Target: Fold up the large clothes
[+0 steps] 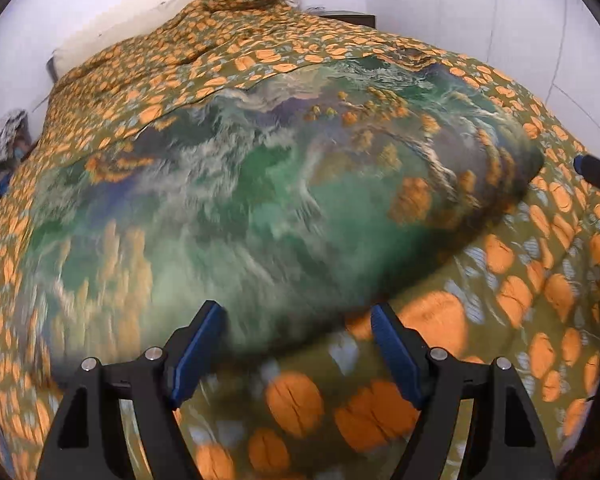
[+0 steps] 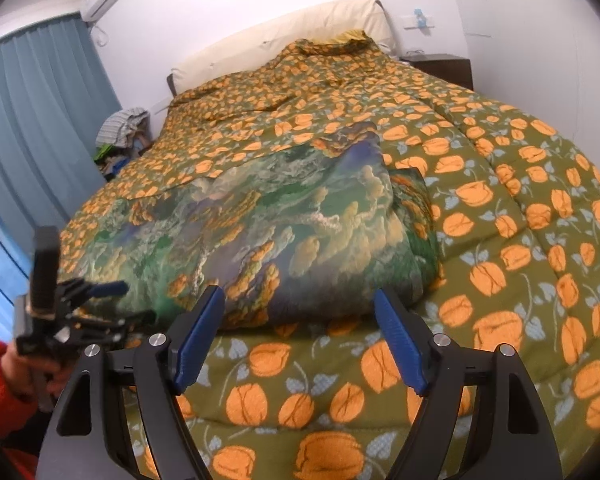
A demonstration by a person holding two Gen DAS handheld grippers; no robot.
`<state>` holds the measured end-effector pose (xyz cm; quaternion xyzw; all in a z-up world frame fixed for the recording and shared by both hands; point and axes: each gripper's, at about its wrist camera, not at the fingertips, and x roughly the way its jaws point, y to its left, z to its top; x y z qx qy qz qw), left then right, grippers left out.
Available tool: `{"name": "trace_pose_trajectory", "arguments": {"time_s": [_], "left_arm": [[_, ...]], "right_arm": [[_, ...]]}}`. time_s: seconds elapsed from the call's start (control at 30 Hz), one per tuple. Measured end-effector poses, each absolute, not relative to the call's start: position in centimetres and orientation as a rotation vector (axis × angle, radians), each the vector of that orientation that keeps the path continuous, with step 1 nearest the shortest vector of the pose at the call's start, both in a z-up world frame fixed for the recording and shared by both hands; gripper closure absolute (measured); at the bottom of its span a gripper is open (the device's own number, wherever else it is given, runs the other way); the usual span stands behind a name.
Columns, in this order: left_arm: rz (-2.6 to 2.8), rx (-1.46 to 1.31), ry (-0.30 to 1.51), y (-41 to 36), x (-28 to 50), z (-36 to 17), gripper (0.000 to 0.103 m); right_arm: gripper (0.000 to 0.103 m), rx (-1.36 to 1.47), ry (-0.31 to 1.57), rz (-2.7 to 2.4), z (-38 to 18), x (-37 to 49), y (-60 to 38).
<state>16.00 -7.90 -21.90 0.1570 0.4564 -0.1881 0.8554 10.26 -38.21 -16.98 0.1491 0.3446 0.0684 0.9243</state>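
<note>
blurring green garment [image 1: 260,200] on quilt [image 1: 520,280], left gripper [image 1: 296,332] and right gripper [image 2: 300,316] spread, empty

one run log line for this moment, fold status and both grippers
stage: green printed garment lies folded on orange floral duvet | left gripper: open, empty | right gripper: open, empty

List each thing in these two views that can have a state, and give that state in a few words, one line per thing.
Green printed garment: folded over, lying on the bed, not gripped.
Floral quilt: spread over the bed.
Left gripper: jaws open, empty.
Right gripper: jaws open, empty.
Curtain: drawn.
</note>
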Motion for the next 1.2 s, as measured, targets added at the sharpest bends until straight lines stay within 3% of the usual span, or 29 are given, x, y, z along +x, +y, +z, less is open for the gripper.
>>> {"name": "trace_pose_trajectory", "arguments": {"time_s": [0.1, 0.5, 1.2], "left_arm": [[-0.352, 0.288, 0.951, -7.4, 14.2, -20.9, 0.024], [-0.283, 0.227, 0.881, -6.0, 11.0, -18.3, 0.024], [-0.226, 0.192, 0.901, -4.4, 10.3, -18.7, 0.024]], "right_arm": [[0.006, 0.275, 0.693, 0.109, -16.8, 9.2, -37.7], [0.005, 0.208, 0.747, 0.036, -18.0, 7.3, -35.6], [0.005, 0.178, 0.797, 0.007, -19.9, 6.9, -35.1]]}}
